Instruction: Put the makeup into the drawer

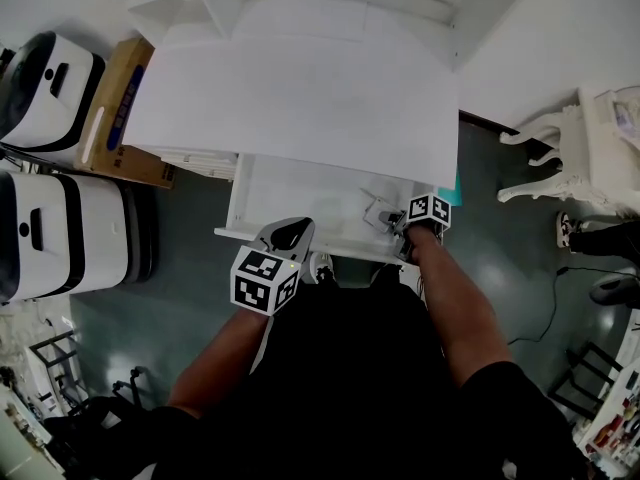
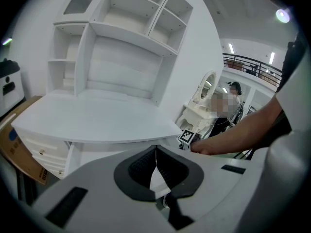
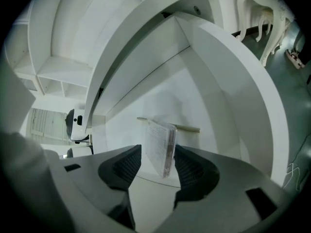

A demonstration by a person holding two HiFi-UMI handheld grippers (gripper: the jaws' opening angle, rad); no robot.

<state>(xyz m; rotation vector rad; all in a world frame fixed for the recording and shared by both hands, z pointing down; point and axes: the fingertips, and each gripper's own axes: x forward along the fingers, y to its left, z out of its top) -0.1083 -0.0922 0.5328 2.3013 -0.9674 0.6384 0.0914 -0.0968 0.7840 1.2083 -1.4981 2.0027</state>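
**Clear makeup case between loosened right jaws, inside the open drawer**

The drawer (image 1: 290, 190) of the white dressing table is pulled out under the worktop (image 1: 300, 88), and the person's right forearm reaches down into its right end. In the right gripper view, the right gripper (image 3: 158, 150) points into the drawer with its jaws released. The dark ribbed pads stand apart, with the makeup case (image 3: 161, 139) on edge between them. It is a flat, clear plastic case. A gap shows between it and the left pad, and it stands close to the right pad without visibly being pressed. Whether its lower edge rests on the drawer floor cannot be told. Behind it, a thin pale stick (image 3: 187, 127) lies flat on the drawer floor near the back wall.

The left gripper (image 1: 290, 234) hangs at the front edge of the drawer, left of centre and well apart from the right one. In its own view its jaws are clenched, tips meeting, with nothing between them. That view looks across the bare worktop to the white shelf unit (image 2: 126, 28) standing on it.

On the floor left of the dressing table stand a cardboard box (image 1: 120, 108) and two white machines with black trim (image 1: 60, 236). An ornate white piece of furniture (image 1: 560, 158) stands to the right.
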